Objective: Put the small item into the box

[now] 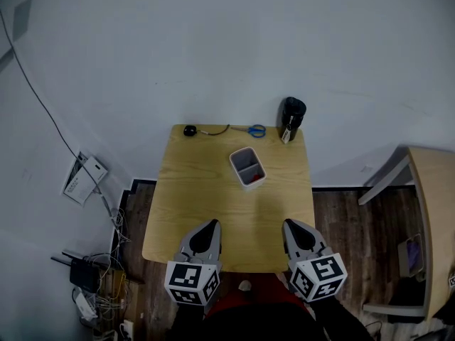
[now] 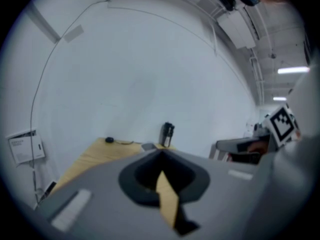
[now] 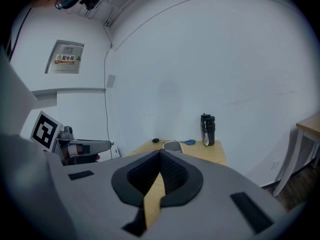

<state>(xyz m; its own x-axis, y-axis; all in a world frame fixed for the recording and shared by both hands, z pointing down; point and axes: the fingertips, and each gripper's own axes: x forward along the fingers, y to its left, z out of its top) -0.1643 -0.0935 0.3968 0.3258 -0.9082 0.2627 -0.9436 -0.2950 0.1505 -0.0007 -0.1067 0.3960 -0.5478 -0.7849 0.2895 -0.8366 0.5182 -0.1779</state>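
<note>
While your left gripper [image 1: 211,224] and right gripper [image 1: 291,224] both sit closed and empty, the small black item [image 1: 189,130] lies far-left of the box [image 1: 234,162], nearer your left.

The only legible sign is on the wall-mounted panel [image 3: 65,57] in the right gripper view: a yellow warning triangle beside red characters that appear to read "配电箱". The white tag [image 1: 287,134] hanging on the black bottle [image 1: 291,114] and the printed sheet [image 1: 84,178] against the wall carry print too small to read.
</note>
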